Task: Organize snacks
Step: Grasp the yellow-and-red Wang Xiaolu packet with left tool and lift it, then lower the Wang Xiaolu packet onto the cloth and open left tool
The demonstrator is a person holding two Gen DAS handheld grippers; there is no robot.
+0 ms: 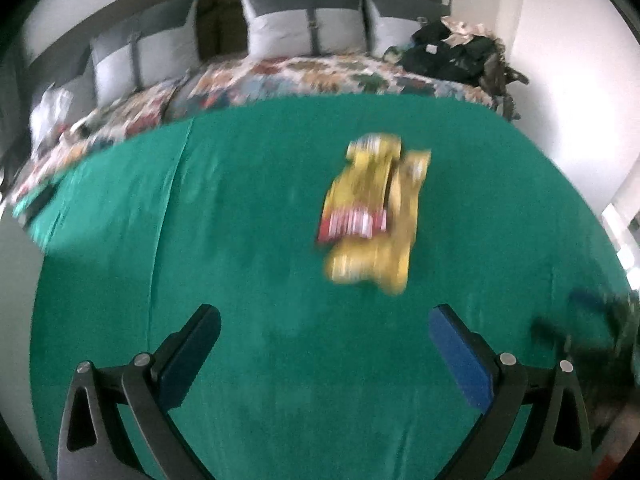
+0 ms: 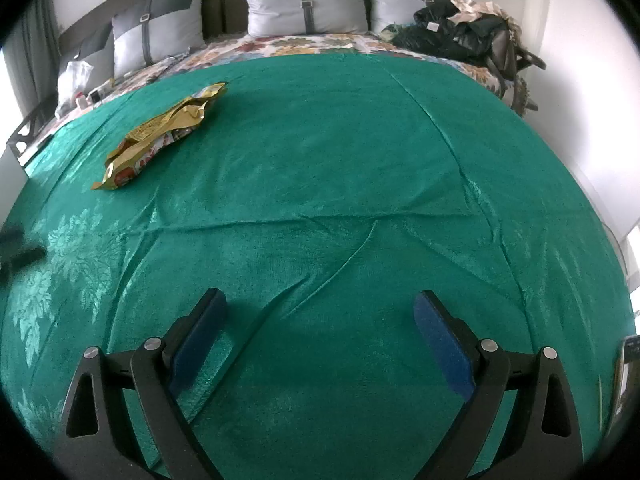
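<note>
Left wrist view is showing the left gripper [image 1: 324,320] hovering with fingers spread and empty over the green blanket [image 1: 240,240]. The yellow snack packets [image 1: 372,212] are lying overlapped ahead of it, blurred. The right gripper [image 2: 320,312] is likewise hanging spread and empty, well apart from them. Nothing is looking sorted yet; no container is showing. Any printing is proving unreadable.
</note>
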